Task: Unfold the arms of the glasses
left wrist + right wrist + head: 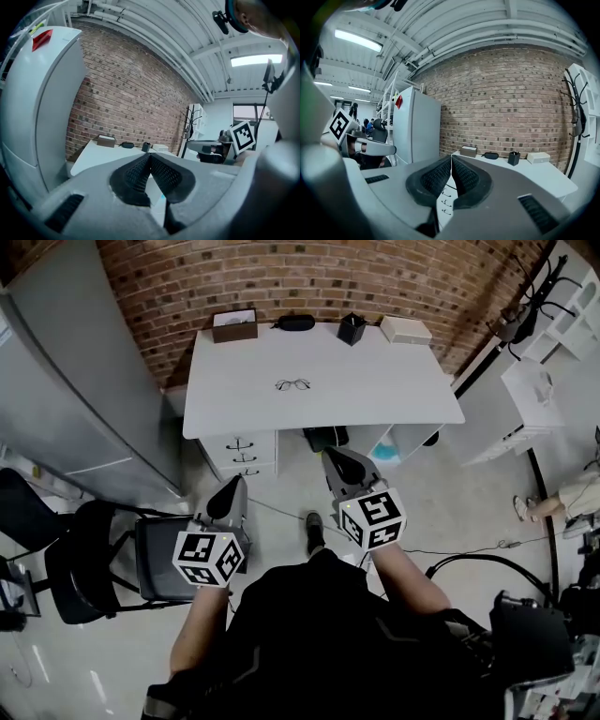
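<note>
On the desk point(375, 381), glasses point(292, 384), well apart from left tongs point(232, 486) and right tongs point(332, 459)

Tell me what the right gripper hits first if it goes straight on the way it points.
Probably the white desk: the shut right gripper aims at about its drawer front, and nothing shows in between. Depth is hard to judge.

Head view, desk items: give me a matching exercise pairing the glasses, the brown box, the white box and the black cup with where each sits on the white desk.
Things:
1. thin dark-framed glasses
2. brown rectangular box
3. flat white box
4. small black square cup

Places on the white desk:
A. back edge, rightmost item
B. back left corner
C. middle, lying alone
D. back edge, just left of the white box

Pairs: 1-C, 2-B, 3-A, 4-D
</note>
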`<state>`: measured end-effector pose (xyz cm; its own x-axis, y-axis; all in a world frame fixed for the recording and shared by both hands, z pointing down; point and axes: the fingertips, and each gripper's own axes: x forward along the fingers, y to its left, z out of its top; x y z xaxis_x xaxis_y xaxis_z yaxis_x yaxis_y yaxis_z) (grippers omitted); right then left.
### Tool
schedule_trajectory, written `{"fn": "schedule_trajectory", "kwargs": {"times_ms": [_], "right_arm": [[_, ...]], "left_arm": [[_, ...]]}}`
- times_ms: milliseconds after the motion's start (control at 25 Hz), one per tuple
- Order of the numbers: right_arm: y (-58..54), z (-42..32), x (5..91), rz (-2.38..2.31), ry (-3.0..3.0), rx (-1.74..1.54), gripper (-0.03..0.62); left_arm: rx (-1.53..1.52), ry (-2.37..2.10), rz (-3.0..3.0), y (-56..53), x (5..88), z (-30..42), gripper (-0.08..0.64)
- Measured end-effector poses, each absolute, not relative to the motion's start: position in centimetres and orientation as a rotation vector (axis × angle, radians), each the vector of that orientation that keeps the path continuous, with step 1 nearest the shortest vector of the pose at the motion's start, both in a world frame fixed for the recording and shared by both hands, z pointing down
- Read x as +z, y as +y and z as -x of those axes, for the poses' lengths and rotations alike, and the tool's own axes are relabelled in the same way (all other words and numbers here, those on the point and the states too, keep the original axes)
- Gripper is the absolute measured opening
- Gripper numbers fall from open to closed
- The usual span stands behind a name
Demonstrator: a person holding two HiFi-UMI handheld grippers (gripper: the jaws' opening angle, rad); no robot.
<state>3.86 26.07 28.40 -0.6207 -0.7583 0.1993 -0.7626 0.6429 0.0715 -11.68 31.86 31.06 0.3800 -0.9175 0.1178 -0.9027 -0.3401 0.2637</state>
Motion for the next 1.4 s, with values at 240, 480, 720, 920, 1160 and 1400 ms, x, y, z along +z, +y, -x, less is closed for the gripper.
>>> {"fn": "schedule_trajectory", "kwargs": {"times_ms": [240, 480, 720, 920, 1160, 1400], "right_arm": [[21.5, -4.1, 28.9, -1.203, -2.666, 0.056, 0.009], [16.7, -4.7, 30.4, -1.160, -2.665, 0.117, 0.009], [12.0, -5.7, 31.5, -1.125, -2.653, 0.176, 0.009], [8.9, -6.4, 32.1, -1.094, -2.665, 0.206, 0.009], [5.3, -7.6, 32.7, -1.045, -2.687, 0.237, 0.009], [1.5, -8.9, 32.7, -1.011, -2.712, 0.239, 0.011]], "left_arm": [[-0.040, -1.576, -2.363, 27.4, 31.3, 10.4, 0.010], [-0.010, -1.564, -2.326, 22.3, 32.6, 9.4, 0.011], [0.004, -1.630, -2.273, 17.6, 32.8, 9.2, 0.011], [0.034, -1.637, -2.233, 14.5, 33.6, 8.7, 0.011], [0.065, -1.626, -2.188, 10.8, 34.3, 7.5, 0.010], [0.120, -1.614, -2.147, 7.8, 35.6, 6.2, 0.010]]}}
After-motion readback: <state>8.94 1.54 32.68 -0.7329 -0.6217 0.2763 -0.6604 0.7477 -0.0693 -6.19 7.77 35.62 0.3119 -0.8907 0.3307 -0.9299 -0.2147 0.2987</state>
